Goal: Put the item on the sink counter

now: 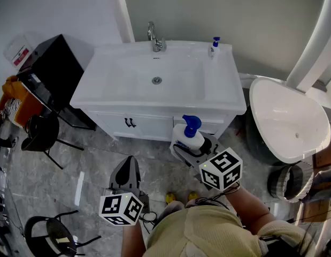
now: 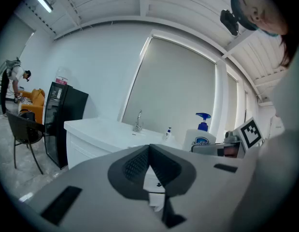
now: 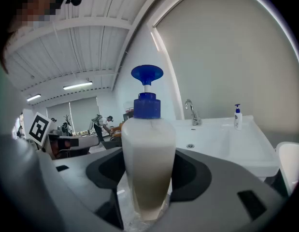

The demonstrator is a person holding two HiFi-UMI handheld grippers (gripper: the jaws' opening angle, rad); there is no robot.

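A white pump bottle (image 1: 187, 137) with a blue pump head hangs in the air in front of the vanity doors, below the counter's front edge. My right gripper (image 1: 191, 148) is shut on it. In the right gripper view the bottle (image 3: 148, 153) stands upright between the jaws, both pressing its sides. The white sink counter (image 1: 224, 84) lies ahead, with its basin in the middle. My left gripper (image 1: 128, 162) hangs lower left over the floor, shut and empty; its jaws meet at the tips (image 2: 149, 151). From there the bottle (image 2: 201, 138) shows to the right.
A faucet (image 1: 154, 38) and a small pump bottle (image 1: 213, 47) stand at the back of the counter. A white tub (image 1: 288, 122) sits to the right, with a bin (image 1: 287, 181) below it. A black cabinet (image 1: 53, 68) and a chair (image 1: 42, 135) stand to the left.
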